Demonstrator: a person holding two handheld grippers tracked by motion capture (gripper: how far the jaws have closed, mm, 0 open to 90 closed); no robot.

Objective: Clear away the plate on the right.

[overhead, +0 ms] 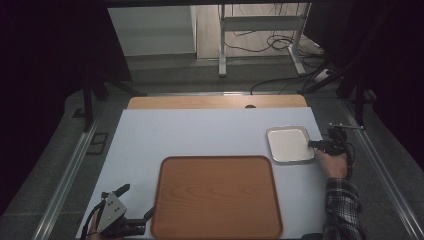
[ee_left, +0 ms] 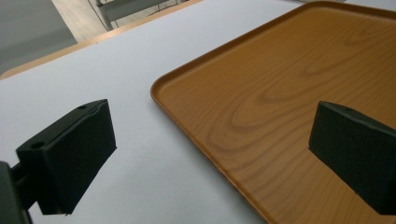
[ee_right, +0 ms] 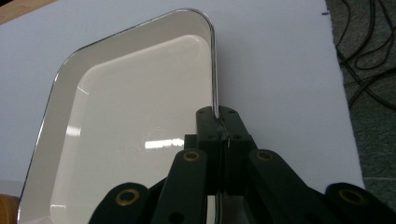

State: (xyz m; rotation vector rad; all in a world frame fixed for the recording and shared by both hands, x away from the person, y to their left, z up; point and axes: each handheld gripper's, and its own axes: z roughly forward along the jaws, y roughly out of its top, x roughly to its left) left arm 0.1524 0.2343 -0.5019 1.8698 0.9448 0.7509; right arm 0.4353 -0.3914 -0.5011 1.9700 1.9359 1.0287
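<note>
A small white square dish (overhead: pixel 289 144) with a shiny metal rim lies on the pale blue table cover at the right. My right gripper (overhead: pixel 316 144) is shut on the dish's right rim; in the right gripper view the two pads (ee_right: pixel 217 122) pinch the thin metal edge of the dish (ee_right: pixel 135 126). A large wood-grain tray (overhead: pixel 216 196) lies flat at the front middle. My left gripper (overhead: pixel 137 201) stands open at the tray's front left corner, one jaw over the table cover and the other over the tray (ee_left: pixel 289 84), with nothing between the pads.
The pale blue cover (overhead: pixel 200 135) lies over a wooden tabletop whose far edge (overhead: pixel 215 102) shows. Metal rails run along both sides of the table. Beyond it are a desk frame (overhead: pixel 260 30) and cables on the floor.
</note>
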